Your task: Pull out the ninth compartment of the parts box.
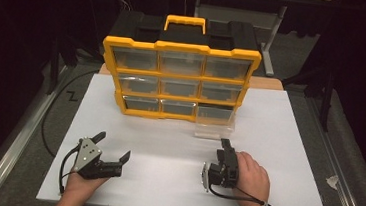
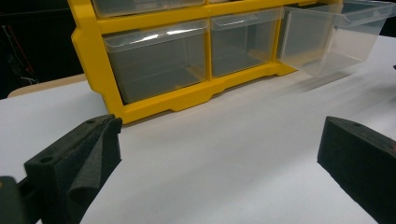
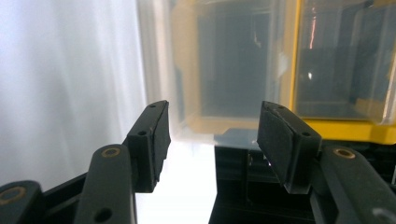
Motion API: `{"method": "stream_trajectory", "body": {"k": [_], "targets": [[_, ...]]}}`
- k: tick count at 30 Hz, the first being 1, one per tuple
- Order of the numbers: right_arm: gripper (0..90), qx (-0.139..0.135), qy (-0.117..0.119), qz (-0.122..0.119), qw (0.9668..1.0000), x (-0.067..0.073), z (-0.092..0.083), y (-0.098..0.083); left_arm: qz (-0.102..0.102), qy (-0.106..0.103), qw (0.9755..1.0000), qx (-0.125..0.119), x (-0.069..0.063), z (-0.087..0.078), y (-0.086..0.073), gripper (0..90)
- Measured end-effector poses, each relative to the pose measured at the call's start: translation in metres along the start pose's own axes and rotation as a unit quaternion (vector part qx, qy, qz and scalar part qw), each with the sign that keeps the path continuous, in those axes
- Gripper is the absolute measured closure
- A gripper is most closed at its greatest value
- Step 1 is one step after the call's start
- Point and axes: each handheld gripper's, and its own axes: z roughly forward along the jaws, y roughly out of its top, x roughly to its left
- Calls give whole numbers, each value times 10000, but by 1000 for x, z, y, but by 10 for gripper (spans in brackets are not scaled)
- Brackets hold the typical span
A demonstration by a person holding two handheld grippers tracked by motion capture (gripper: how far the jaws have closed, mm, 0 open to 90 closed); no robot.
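A big yellow box [image 1: 179, 80] with nine clear little drawers stands at the back of the white surface [image 1: 276, 156]. It has a black top and a yellow handle [image 1: 185, 23]. The bottom right drawer [image 1: 214, 121] is pulled part way out toward the person; the other drawers are pushed in. The left tool [image 1: 114, 146] rests low near the front left of the surface, held in the person's left hand [image 1: 81, 184]. Its jaws are spread wide and hold nothing. The right tool [image 1: 226, 146] sits near the front right, turned on its side in the right hand [image 1: 252, 177] and pointing at the pulled-out drawer. Its jaws are partly apart and hold nothing.
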Motion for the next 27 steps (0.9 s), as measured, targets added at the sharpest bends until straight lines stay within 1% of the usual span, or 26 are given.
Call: {"method": "stream_trajectory", "body": {"k": [2,3,4,6,7,8,10,11,12,13,14,15,17,18,20,22,23,27], "targets": [[444,-21,-10,-28,10000,1,-1,-2,-7,-1,10000,7,0,0,0,3],[443,0,24,-18,10000,2,-2,-4,-7,0,10000,4,0,0,0,4],[437,30,58,48,10000,3,-4,-7,-5,-4,10000,1,0,0,0,4],[433,-14,22,58,10000,4,-5,-11,-1,2,10000,8,0,0,0,4],[431,28,75,54,10000,3,-8,-13,2,10,10000,21,1,0,0,4],[427,-10,55,60,10000,3,-9,-16,3,16,10000,27,1,0,-1,4],[424,50,90,67,9999,3,-11,-23,1,29,10000,44,1,0,-1,4],[411,107,82,105,9999,1,-12,-30,0,34,10000,49,1,0,-1,4],[411,107,82,105,9999,1,-12,-30,2,43,10000,53,1,0,-1,4],[405,145,104,162,9997,0,-13,-35,-1,55,10000,44,1,0,-1,4],[399,188,69,214,9996,-1,-14,-41,-4,55,10000,45,2,0,-1,3],[395,187,100,194,9996,-2,-14,-44,-4,62,10000,39,2,0,-1,4],[386,277,57,287,9992,-3,-16,-53,-8,74,10000,37,2,1,-1,4],[383,262,82,309,9991,-3,-16,-56,-5,78,10000,42,2,1,-1,3],[373,262,112,368,9989,-3,-15,-58,15,70,10000,57,2,1,-1,4],[370,258,84,334,9991,-2,-15,-56,40,58,10000,62,1,2,0,3],[370,203,120,317,9992,-2,-15,-55,46,54,10000,64,1,2,0,3],[365,197,126,291,9993,-1,-15,-54,30,57,9999,81,1,2,-1,4]]}}
